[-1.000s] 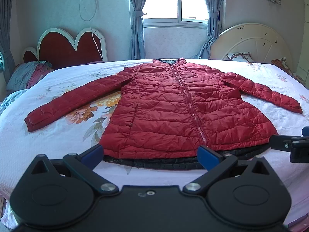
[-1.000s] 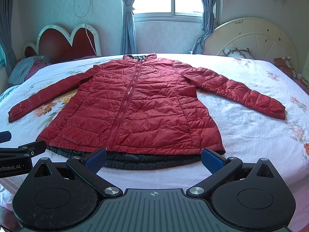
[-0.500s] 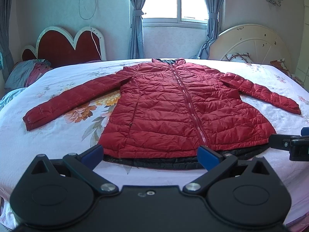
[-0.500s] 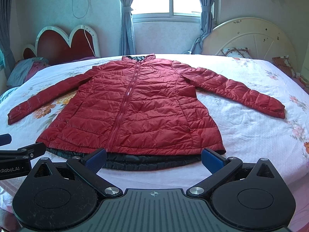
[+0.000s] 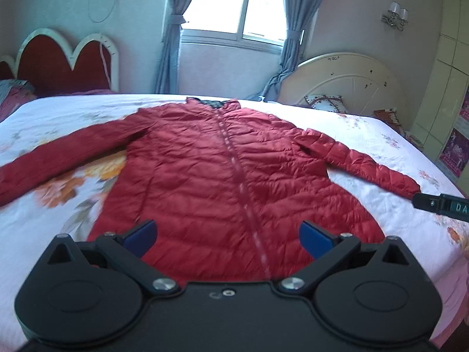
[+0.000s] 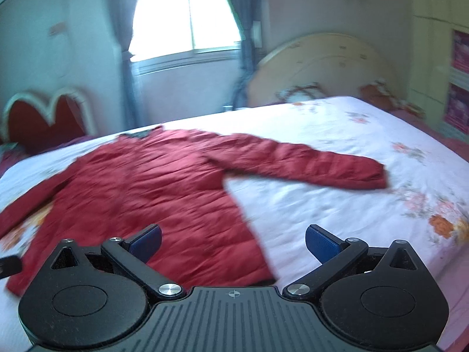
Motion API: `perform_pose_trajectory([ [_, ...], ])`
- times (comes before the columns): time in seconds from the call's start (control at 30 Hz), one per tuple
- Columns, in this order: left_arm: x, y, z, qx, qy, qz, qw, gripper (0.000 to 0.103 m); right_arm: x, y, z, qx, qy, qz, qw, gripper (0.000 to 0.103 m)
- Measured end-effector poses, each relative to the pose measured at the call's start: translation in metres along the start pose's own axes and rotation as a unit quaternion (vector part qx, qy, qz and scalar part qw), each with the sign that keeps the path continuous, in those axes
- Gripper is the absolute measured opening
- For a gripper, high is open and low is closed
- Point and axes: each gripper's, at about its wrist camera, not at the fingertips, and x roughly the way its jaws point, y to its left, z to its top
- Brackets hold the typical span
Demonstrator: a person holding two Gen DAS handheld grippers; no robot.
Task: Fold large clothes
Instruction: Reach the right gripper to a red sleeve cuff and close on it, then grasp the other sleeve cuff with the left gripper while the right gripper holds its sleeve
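Jacket (image 5: 222,176): red, flat on bed (image 5: 366,135), sleeves spread.
Left gripper (image 5: 228,236): jaws apart, empty.
Right gripper (image 6: 233,243): jaws apart, empty.

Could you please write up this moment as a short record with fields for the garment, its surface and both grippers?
garment: red puffer jacket, zipped, front up, sleeves spread to both sides
surface: bed with floral sheet
left gripper: open, above the jacket's lower part, holding nothing
right gripper: open, over the jacket's hem corner, holding nothing
folding: not yet begun
image quality: both views motion-blurred
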Motion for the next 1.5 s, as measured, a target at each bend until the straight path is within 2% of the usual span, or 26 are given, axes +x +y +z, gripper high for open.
perform_pose_trajectory([
  [0.13,0.041,-0.015,0.021,0.001,0.015,-0.026,0.9995,0.103,0.033,-0.042,0.021,0.054,-0.007,-0.018,0.998,0.103],
  [0.23,0.076,-0.030,0.036,0.003,0.035,-0.029,0.9989,0.103,0.065,-0.076,0.035,0.091,-0.001,-0.032,0.995,0.103],
  [0.4,0.129,-0.048,0.054,0.001,0.058,-0.020,0.9981,0.101,0.115,-0.148,0.047,0.196,-0.005,-0.037,0.980,0.102],
  [0.43,0.137,-0.050,0.057,-0.004,0.059,-0.014,0.9981,0.096,0.124,-0.160,0.048,0.206,-0.005,-0.041,0.978,0.080],
  [0.47,0.145,-0.053,0.062,-0.006,0.063,-0.007,0.9980,0.093,0.134,-0.172,0.049,0.218,-0.001,-0.040,0.975,0.068],
  [0.5,0.154,-0.056,0.065,-0.008,0.066,0.001,0.9978,0.093,0.143,-0.183,0.050,0.234,0.006,-0.039,0.971,0.064],
  [0.6,0.172,-0.063,0.076,-0.014,0.069,0.023,0.9972,0.094,0.167,-0.210,0.046,0.278,0.019,-0.028,0.960,0.064],
  [0.77,0.191,-0.072,0.092,-0.005,0.073,0.035,0.9967,0.094,0.196,-0.236,0.032,0.339,0.037,-0.017,0.940,0.064],
  [0.83,0.198,-0.074,0.095,-0.001,0.080,0.041,0.9959,0.094,0.202,-0.244,0.027,0.361,0.030,-0.016,0.932,0.064],
  [1.0,0.205,-0.067,0.100,-0.013,0.082,0.047,0.9955,0.094,0.206,-0.250,0.032,0.374,0.005,-0.026,0.927,0.064],
  [1.07,0.208,-0.061,0.103,-0.025,0.083,0.047,0.9952,0.094,0.209,-0.252,0.035,0.372,-0.002,-0.035,0.928,0.060],
  [1.13,0.211,-0.053,0.106,-0.029,0.082,0.048,0.9950,0.094,0.213,-0.253,0.039,0.368,0.000,-0.048,0.929,0.037],
  [1.23,0.217,-0.043,0.110,-0.024,0.083,0.050,0.9950,0.092,0.219,-0.256,0.046,0.358,0.006,-0.064,0.932,0.018],
  [1.37,0.224,-0.023,0.114,-0.015,0.082,0.065,0.9943,0.091,0.221,-0.235,0.075,0.303,-0.021,-0.069,0.950,0.012],
  [1.43,0.228,-0.009,0.115,-0.020,0.087,0.064,0.9940,0.096,0.224,-0.212,0.094,0.266,-0.032,-0.056,0.962,0.011],
  [1.5,0.232,0.010,0.118,-0.040,0.091,0.059,0.9934,0.097,0.230,-0.179,0.114,0.217,-0.044,-0.035,0.975,0.011],
])
